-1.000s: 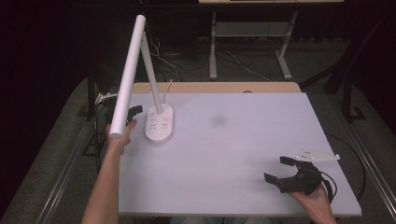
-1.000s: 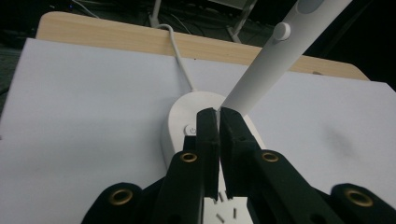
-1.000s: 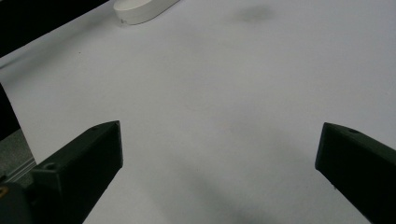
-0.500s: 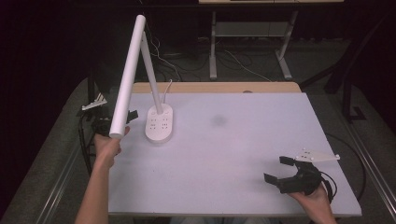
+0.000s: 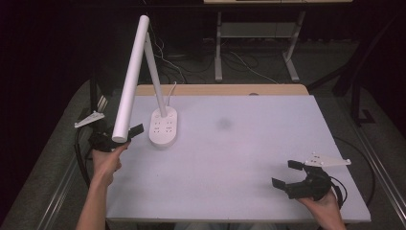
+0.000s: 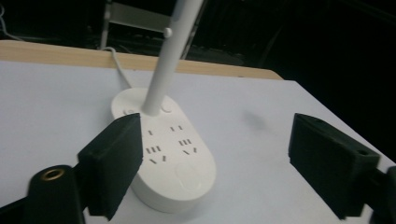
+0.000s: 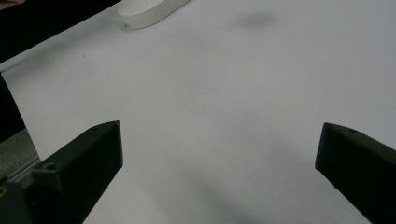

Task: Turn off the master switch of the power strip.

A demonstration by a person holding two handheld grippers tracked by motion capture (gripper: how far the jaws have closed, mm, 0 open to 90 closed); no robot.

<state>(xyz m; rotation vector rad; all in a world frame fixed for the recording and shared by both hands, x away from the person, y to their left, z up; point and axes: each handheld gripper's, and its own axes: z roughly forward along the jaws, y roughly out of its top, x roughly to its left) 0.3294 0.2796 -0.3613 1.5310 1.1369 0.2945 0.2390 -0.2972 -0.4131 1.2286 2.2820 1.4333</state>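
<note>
1. High view: white desk lamp with socket-strip base (image 5: 163, 127) stands at the white table's (image 5: 239, 158) left rear; left gripper (image 5: 117, 136) just beside it.
2. Left gripper view: jaws wide apart, empty, facing the base, probably lining up a grasp.
3. Right gripper view: right gripper (image 7: 219, 172) wide open, empty, apparently idle.

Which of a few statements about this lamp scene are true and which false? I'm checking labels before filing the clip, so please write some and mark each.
1. The left gripper is open, beside the lamp base. True.
2. The right gripper is shut on a cable. False: it is open, over bare table.
3. The lamp base has socket slots on its top. True, as the left gripper view shows.
4. The lamp's long white head lies flat on the table. False: it is raised, slanting above the left hand.
5. A white cord runs from the base toward the far edge. True.
</note>
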